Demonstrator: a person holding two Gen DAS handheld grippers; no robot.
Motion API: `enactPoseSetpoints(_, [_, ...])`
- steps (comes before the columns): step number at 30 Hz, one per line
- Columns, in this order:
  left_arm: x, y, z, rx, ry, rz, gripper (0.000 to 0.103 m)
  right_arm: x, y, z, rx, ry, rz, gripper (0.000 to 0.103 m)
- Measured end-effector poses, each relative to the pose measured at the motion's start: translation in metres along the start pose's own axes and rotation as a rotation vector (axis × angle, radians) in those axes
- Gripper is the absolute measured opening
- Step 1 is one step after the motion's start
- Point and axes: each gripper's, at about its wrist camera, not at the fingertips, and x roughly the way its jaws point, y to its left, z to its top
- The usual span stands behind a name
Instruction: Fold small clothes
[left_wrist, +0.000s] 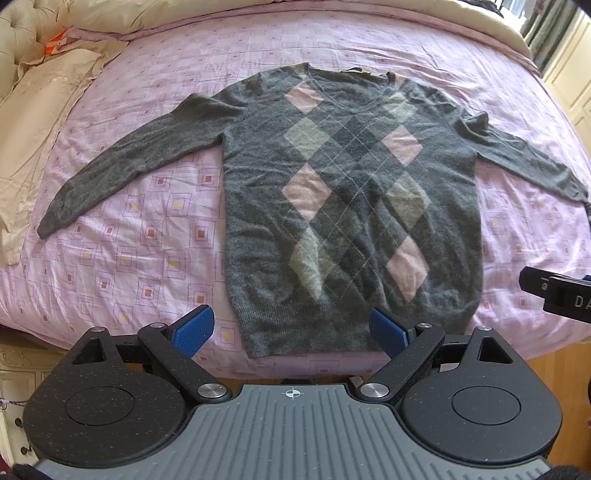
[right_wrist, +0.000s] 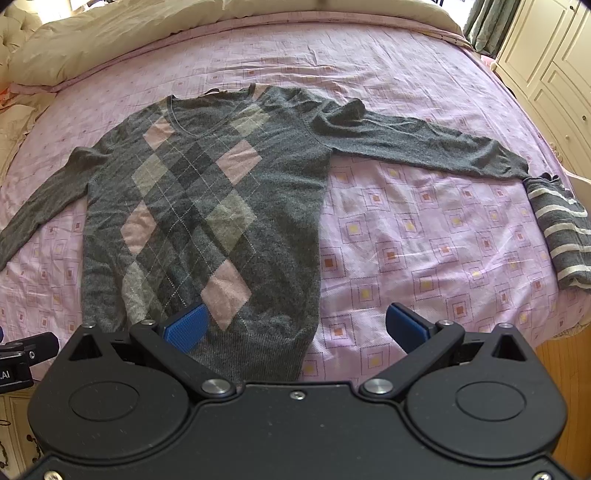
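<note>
Sweater (left_wrist: 351, 206): a grey knit with a pink and pale argyle front is laid face up and flat on the bed (left_wrist: 155, 236), neckline toward the far pillows, hem at the near edge. It is spread this way, it is judged, so that every fold line can be reached from the near side.
Sleeves: both are stretched out to the sides, the left sleeve (left_wrist: 122, 162) angled down toward the near left, the right sleeve (right_wrist: 424, 144) running out toward the right edge of the bed. Nothing is folded over the body yet.
Left tongs (left_wrist: 291, 332): they are held spread wide and empty above the hem, one blue pad over the sheet just left of the sweater, the other over the ribbed band. No cloth is gripped.
Right tongs (right_wrist: 295, 326): likewise spread wide and holding nothing, one pad over the hem near its right corner, the other over bare sheet.
Placement of the tongs: both are poised at the near edge, side by side, which is judged to suit a start from the hem or a reach to the sleeves.
Striped garment (right_wrist: 561, 236): a grey piece with white stripes is lying at the far right edge of the bed, just beyond the right cuff; whether the two touch cannot be told.
Progress: folding is judged not yet begun.
</note>
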Motion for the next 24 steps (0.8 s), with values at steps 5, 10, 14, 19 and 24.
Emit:
enactPoseSetpoints(5, [-0.0015, 0.0006, 0.0031, -0.008, -0.002, 0.004, 0.091, 0.0013, -0.0002, 0.0019, -0.004, 0.008, 0.004, 0.102])
enactPoseSetpoints(10, [-0.0001, -0.0024, 0.0037, -0.003, 0.004, 0.004, 0.091, 0.0013, 0.0005, 0.0053, -0.011, 0.012, 0.003, 0.102])
enactPoseSetpoints(14, [0.0006, -0.0037, 0.0038, -0.003, 0.005, 0.006, 0.091, 0.0016, 0.0017, 0.0063, -0.011, 0.017, 0.003, 0.102])
enactPoseSetpoints(19, [0.0022, -0.005, 0.0049, -0.003, 0.009, 0.008, 0.091, 0.005, 0.0006, 0.0073, -0.012, 0.025, 0.009, 0.102])
enactPoseSetpoints(24, [0.0044, -0.0048, 0.0053, -0.004, 0.018, 0.011, 0.091, 0.0063, 0.0002, 0.0073, -0.012, 0.028, 0.011, 0.102])
